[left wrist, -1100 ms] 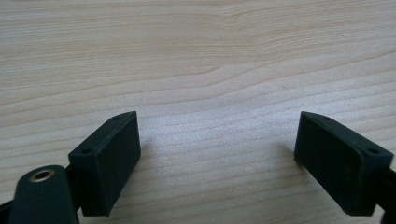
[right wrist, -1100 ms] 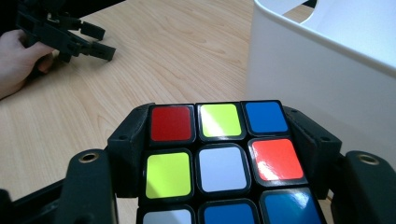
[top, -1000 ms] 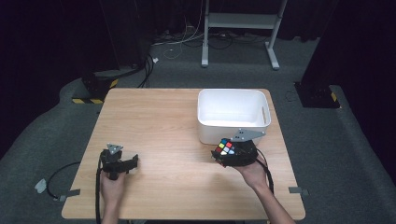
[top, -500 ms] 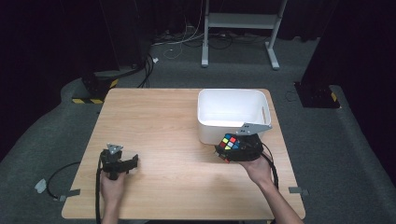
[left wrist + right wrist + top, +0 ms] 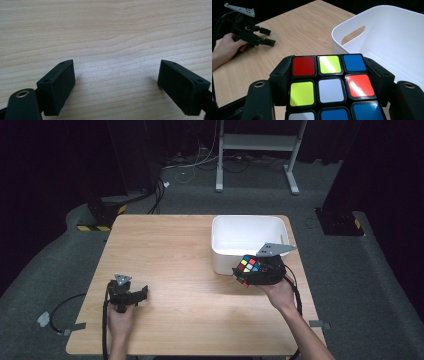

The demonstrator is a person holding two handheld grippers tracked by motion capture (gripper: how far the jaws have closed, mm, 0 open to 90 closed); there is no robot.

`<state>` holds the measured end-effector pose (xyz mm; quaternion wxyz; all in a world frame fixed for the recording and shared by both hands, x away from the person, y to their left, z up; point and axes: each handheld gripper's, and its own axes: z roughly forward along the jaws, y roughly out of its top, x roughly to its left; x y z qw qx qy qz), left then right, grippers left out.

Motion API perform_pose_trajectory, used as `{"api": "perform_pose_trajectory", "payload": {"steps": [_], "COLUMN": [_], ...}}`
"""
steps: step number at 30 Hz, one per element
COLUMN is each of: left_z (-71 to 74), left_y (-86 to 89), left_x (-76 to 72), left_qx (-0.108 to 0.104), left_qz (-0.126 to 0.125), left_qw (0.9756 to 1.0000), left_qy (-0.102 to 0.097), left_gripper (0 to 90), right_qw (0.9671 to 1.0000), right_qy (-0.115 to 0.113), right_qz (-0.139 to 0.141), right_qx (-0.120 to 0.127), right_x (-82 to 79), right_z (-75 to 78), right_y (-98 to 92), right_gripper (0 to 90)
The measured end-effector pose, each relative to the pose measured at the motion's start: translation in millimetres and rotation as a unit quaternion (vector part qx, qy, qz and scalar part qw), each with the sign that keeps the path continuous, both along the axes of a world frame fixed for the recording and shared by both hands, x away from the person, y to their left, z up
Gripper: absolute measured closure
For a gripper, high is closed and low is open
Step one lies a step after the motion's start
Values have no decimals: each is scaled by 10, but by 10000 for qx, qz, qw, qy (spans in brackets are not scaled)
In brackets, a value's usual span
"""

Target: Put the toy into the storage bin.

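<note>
Item: puzzle cube (image 5: 329, 87), coloured stickers in red, yellow-green, blue, orange and white. It was pinched by its two side faces between the black jaws of the right gripper (image 5: 252, 270), held clear of the wooden table (image 5: 175, 245), just beside the near wall of the white bin (image 5: 247, 227) and close to the table's right edge.

Item: white bin, open-topped, with a slot handle in the wall that faced the cube. It was set at the far right part of the table, its far wall near the far edge.

Item: left gripper (image 5: 116, 82), jaws spread wide with bare wood between them. It was held low over the near left part of the table, well apart from the cube.

Open room: a broad stretch of bare tabletop was left between the two grippers and across the far left.

Markings: no readable writing, brand or label was found.
</note>
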<state>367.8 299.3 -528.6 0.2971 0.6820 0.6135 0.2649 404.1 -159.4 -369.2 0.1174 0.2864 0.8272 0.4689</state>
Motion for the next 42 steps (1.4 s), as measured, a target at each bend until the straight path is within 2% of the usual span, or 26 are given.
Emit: {"api": "perform_pose_trajectory", "payload": {"steps": [8,20,26,42], "left_z": [0,2,1,1], "left_y": [1,0,0,0], "left_x": [0,0,0,0], "left_qx": [2,4,1,5], "left_qz": [-1,5,3,1], "left_qw": [10000,10000,10000,10000], "left_qy": [2,8,7,9], "left_gripper": [146,145,146,145], "right_qw": [9999,9999,9998,9989], "right_qy": [47,-62,-114,-148], "right_qz": [-60,-92,-187,-451], "right_qx": [68,-22,18,22], "right_x": [90,174,233,520], "right_z": [89,266,326,474], "right_y": [-39,-44,-82,-141], "right_gripper": [335,335,335,334]}}
